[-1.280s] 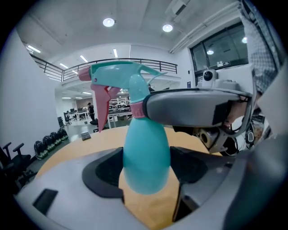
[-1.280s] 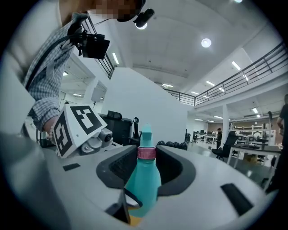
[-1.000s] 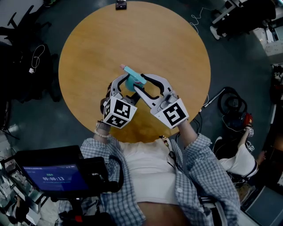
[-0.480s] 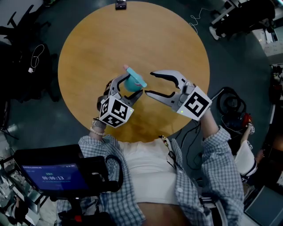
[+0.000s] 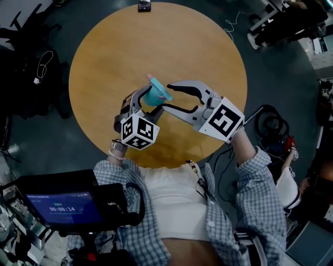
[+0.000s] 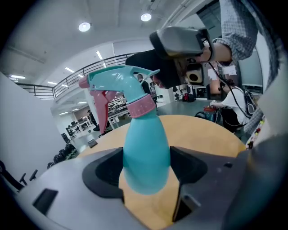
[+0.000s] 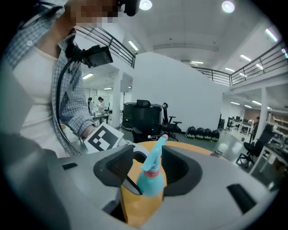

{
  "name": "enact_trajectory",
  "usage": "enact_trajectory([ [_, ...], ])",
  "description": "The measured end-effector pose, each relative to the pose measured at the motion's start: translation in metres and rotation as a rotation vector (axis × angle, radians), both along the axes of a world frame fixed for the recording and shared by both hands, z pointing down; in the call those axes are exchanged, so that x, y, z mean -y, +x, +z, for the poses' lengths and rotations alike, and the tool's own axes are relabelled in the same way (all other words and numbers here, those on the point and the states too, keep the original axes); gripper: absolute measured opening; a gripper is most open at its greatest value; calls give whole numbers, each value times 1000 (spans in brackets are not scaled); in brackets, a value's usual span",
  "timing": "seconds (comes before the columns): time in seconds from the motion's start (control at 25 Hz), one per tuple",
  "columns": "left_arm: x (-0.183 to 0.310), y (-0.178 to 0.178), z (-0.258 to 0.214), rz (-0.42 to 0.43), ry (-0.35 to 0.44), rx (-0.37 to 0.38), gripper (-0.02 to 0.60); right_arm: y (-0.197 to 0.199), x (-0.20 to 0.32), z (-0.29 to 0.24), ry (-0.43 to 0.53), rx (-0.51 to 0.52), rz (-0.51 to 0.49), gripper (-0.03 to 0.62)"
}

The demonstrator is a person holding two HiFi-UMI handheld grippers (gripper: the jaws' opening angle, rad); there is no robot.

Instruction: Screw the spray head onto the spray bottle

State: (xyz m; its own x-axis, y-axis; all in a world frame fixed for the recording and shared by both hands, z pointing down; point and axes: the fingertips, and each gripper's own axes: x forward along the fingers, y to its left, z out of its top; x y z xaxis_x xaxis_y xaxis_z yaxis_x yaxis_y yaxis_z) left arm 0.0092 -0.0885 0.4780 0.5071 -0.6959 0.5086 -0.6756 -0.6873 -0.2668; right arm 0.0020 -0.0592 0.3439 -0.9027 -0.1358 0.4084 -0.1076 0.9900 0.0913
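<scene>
A teal spray bottle (image 6: 146,157) with a pink collar (image 6: 141,106) and a teal spray head (image 6: 118,80) on top stands upright between the jaws of my left gripper (image 6: 146,173), which is shut on its body. The pink trigger (image 6: 100,108) points away. In the head view the bottle (image 5: 154,96) is held above the round wooden table (image 5: 104,52). My right gripper (image 5: 165,97) reaches in from the right, its jaws straddling the spray head. They have just been closing, and small gaps still show on both sides of the spray head (image 7: 154,155) between the right gripper's (image 7: 147,168) pads.
A small black device (image 5: 144,5) lies at the table's far edge. A screen on a rig (image 5: 62,208) sits at the lower left by my body. Cables and gear lie on the floor around the table, and a seated person (image 5: 285,188) is at the right.
My right gripper let go of the spray head, swung out to the right with its jaws wide, then came back around the head. The left gripper rolled slightly with the bottle.
</scene>
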Motion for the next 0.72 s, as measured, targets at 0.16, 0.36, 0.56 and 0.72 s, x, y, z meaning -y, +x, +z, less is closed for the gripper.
enact_trajectory([
  [0.16, 8, -5, 1, -69, 25, 46, 339, -11, 23, 12, 137, -82, 100, 176],
  [0.36, 14, -8, 0, -146, 6, -18, 337, -12, 32, 22, 144, -94, 212, 83],
  [0.56, 17, -8, -6, -183, -8, -83, 337, -1, 43, 13, 58, 77, 384, 78],
  [0.72, 18, -7, -5, -191, 4, -43, 336, 5, 45, 16, 18, 103, 479, 78],
])
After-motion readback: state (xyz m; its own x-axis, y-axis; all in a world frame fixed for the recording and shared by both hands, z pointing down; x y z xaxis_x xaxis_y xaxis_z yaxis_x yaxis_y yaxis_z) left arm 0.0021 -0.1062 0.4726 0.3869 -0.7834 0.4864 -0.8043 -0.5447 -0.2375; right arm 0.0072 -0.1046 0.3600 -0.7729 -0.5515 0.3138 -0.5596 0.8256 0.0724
